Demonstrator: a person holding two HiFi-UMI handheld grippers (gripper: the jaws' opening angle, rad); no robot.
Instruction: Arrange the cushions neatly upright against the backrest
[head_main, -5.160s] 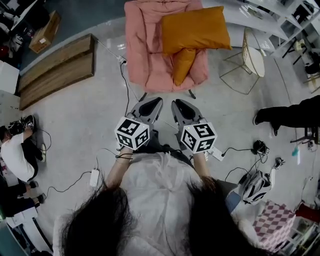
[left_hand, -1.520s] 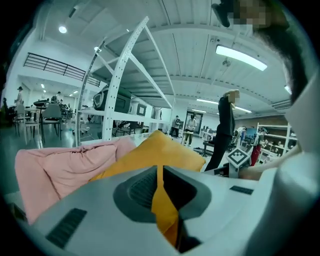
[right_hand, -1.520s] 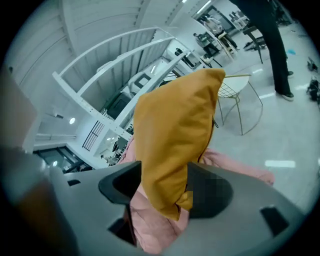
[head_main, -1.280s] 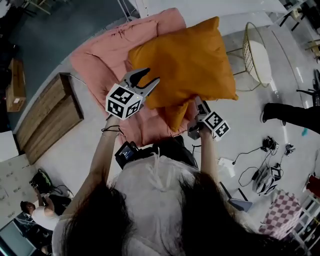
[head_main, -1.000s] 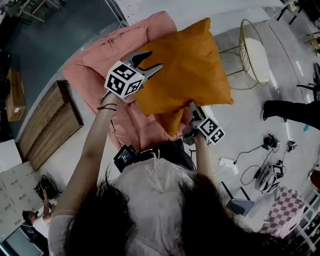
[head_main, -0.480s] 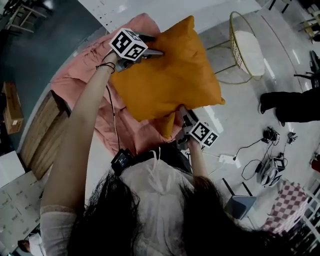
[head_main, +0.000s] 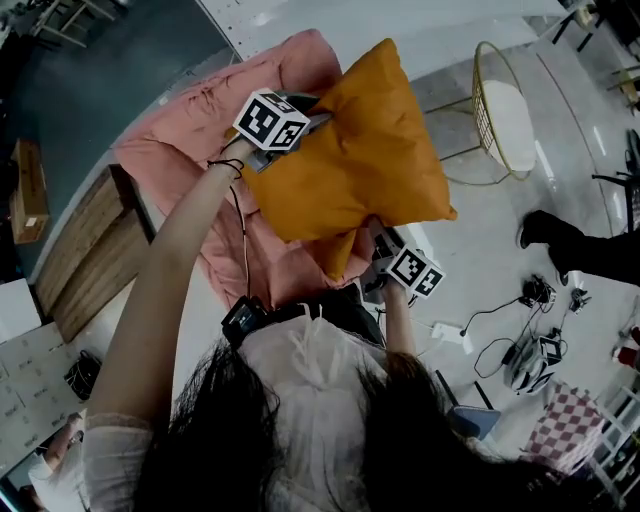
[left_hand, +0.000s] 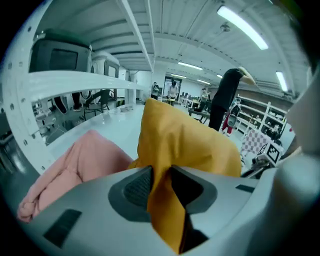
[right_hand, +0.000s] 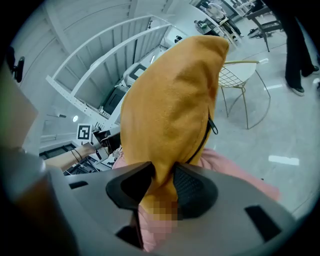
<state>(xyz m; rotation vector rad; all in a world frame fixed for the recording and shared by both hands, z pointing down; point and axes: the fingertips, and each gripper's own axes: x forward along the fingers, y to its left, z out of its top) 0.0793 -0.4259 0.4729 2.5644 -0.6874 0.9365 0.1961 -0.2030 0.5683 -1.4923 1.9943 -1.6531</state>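
Left gripper (head_main: 312, 110) and right gripper (head_main: 378, 238), jaws just closing, both pinch one orange cushion (head_main: 365, 150), tilted corner-up; seemingly a second cushion (head_main: 336, 256) lies beneath.

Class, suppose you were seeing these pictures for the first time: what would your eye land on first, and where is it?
The big orange cushion dominates the middle of the head view, held over the pink armchair. The left gripper pinches its upper left edge and the right gripper its lower corner; both sets of jaws have just been closing on the fabric. A smaller orange cushion peeks out beneath it.
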